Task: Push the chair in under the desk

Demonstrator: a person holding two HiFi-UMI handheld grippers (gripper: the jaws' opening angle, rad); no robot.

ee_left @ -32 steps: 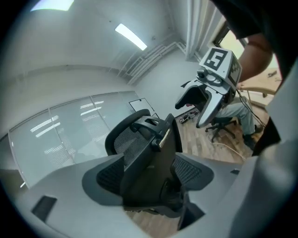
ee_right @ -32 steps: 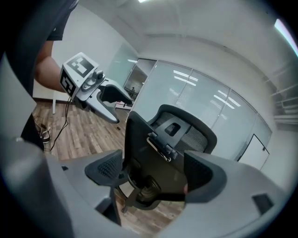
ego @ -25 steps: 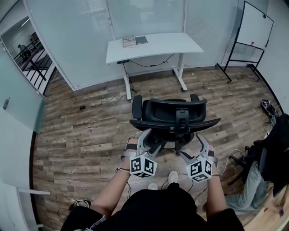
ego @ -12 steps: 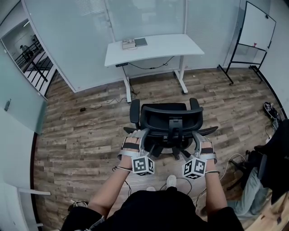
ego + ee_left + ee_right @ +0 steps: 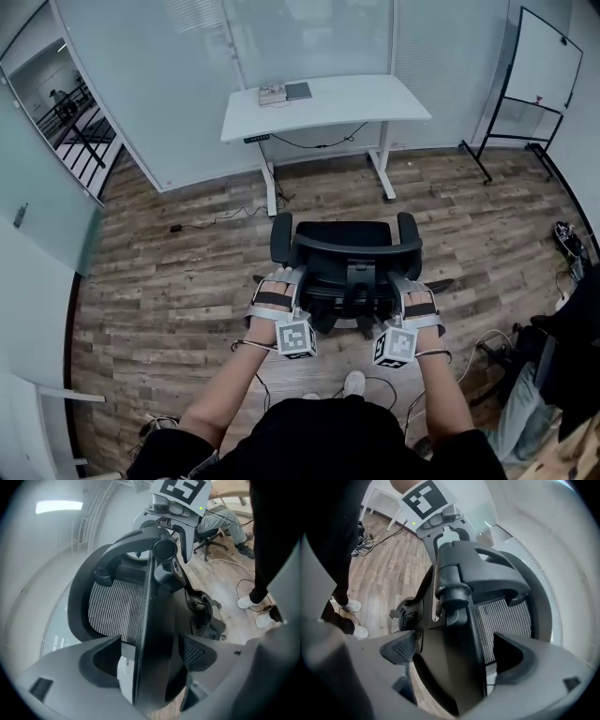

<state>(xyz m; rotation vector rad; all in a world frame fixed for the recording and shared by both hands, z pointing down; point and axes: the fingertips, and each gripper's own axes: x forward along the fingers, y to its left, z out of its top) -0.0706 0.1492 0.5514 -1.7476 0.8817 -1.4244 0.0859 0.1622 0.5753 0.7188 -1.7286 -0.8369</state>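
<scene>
**Head view.** The chair (image 5: 344,246) stands directly ahead of both tongs and faces the counter (image 5: 356,98). The counter lies well beyond the chair, with bare wood floor (image 5: 187,272) between them. The left tongs (image 5: 284,279) and right tongs (image 5: 405,281) sit at the two outer edges of the backrest. Judgement: the tongs are placed on the back and the push has barely begun; nearly the whole run to the counter is left.

**Left gripper view.** The jaws are spread and straddle the backrest frame (image 5: 152,602). One jaw stands clear of it, so there is no pinch. Black mesh (image 5: 112,606) lies beside the frame.

**Right gripper view.** The jaws have just been opening and stand fully spread. The frame is between them, with mesh showing in the gap on one side.

The chair is black, with a mesh back and armrests. Judgement: it should roll easily.
</scene>
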